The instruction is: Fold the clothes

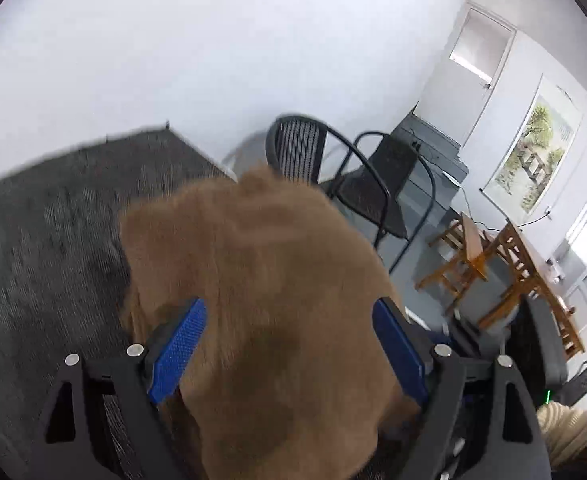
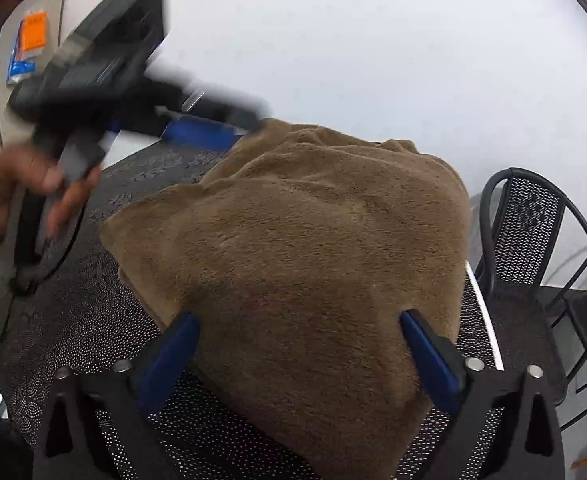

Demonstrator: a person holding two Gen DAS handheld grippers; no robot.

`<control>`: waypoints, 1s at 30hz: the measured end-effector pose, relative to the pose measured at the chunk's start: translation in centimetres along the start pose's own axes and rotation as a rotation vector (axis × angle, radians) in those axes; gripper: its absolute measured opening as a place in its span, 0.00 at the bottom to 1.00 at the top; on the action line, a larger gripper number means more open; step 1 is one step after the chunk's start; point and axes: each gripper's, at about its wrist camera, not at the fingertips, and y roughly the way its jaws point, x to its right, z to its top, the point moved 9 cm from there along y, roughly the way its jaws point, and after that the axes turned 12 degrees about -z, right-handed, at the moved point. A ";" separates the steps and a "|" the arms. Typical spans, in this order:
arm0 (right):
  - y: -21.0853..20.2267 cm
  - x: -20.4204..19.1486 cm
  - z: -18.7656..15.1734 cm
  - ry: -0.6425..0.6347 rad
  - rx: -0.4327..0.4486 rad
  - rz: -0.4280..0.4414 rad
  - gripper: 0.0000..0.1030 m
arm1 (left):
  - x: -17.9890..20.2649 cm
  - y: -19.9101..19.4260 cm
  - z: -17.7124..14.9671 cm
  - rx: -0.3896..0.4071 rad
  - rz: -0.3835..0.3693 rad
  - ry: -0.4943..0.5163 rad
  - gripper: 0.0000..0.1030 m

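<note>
A brown fleece garment [image 1: 261, 264] lies bunched on the dark patterned table cover [image 1: 53, 220]. In the left wrist view my left gripper [image 1: 289, 302] is open, its blue pads [image 1: 177, 340] wide apart with the fleece lying between them. The right wrist view shows the garment [image 2: 313, 232] as a folded mound. My right gripper [image 2: 298, 315] is open too and straddles the near part of it. The left gripper [image 2: 213, 134] shows blurred at the garment's far edge, held by a person's hand [image 2: 33, 176].
A black mesh chair [image 1: 297, 148] [image 2: 529, 220] stands past the table's far right edge [image 2: 481, 300]. Wooden stools [image 1: 465, 256], a grey cabinet [image 1: 433, 160] and a wall painting [image 1: 533, 152] are further back. Orange and blue packets [image 2: 29, 40] lie top left.
</note>
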 end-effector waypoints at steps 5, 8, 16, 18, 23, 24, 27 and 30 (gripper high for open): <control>0.4 0.1 0.4 -0.002 0.002 -0.004 0.99 | -3.9 3.8 2.2 -0.086 0.018 -0.085 0.86; 0.7 0.2 0.6 0.007 0.006 0.005 0.99 | -7.6 6.4 1.5 -0.143 0.018 -0.180 0.86; 1.4 0.6 1.2 0.032 0.014 0.031 0.99 | -8.7 7.0 -0.8 -0.139 -0.047 -0.162 0.86; 1.6 0.7 1.3 0.037 0.016 0.036 0.99 | -8.2 6.5 -1.1 -0.134 -0.054 -0.162 0.86; 1.4 1.5 2.4 0.072 0.044 0.066 0.99 | -6.4 4.5 -1.4 -0.117 -0.027 -0.168 0.86; 1.3 1.8 2.6 0.081 0.051 0.075 0.99 | -5.9 3.9 -1.6 -0.114 -0.023 -0.165 0.86; 0.4 4.3 4.8 0.141 0.090 0.086 0.99 | -3.7 2.1 -2.3 -0.107 -0.024 -0.130 0.86; 0.4 7.3 7.1 0.200 0.114 0.086 0.99 | -1.3 0.9 -3.5 -0.111 -0.030 -0.077 0.86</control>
